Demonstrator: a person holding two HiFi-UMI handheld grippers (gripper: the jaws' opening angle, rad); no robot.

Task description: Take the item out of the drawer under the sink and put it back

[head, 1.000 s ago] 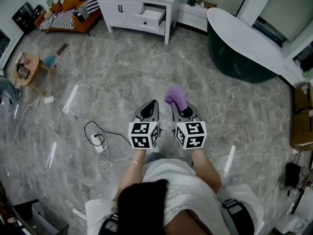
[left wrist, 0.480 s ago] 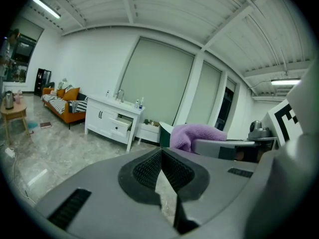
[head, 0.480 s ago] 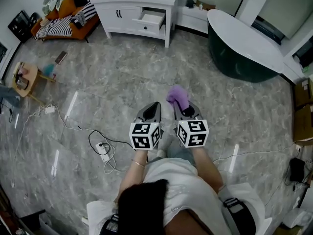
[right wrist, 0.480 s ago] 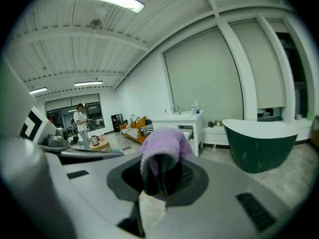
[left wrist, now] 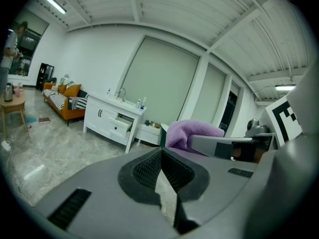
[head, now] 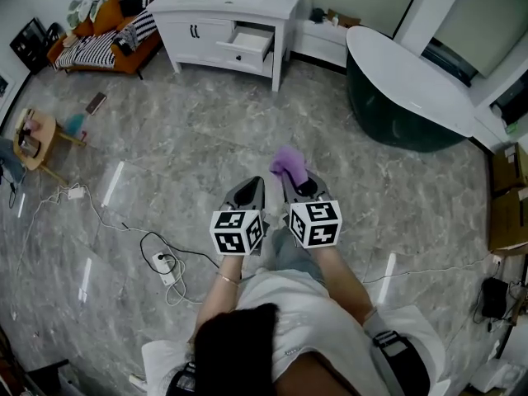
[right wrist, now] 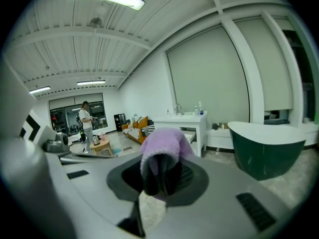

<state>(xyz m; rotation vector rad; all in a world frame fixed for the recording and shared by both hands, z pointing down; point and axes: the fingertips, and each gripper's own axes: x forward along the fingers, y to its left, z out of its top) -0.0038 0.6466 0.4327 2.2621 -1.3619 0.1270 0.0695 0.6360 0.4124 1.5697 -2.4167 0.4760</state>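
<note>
Purple terry cloth (head: 290,162) bunches out of the right gripper (head: 294,180), whose jaws are clamped on it above the grey marble floor (head: 181,122), well apart from the white sink cabinet (head: 206,15) at the far wall. One drawer (head: 252,40) of that cabinet stands pulled out, but the head view does not show what is inside it. The left gripper (head: 251,190), just beside the right, has its jaws pressed together with nothing between them. Marker cubes hide both of the person's hands. Only the cloth's upper folds show, the rest being swallowed between the dark pads (right wrist: 188,176). A dark green bathtub (head: 396,97) sits to the right of the cabinet and an orange sofa (head: 103,44) to its left. In the right gripper view a distant person (right wrist: 86,121) stands near a small table, too small to make out further.
</note>
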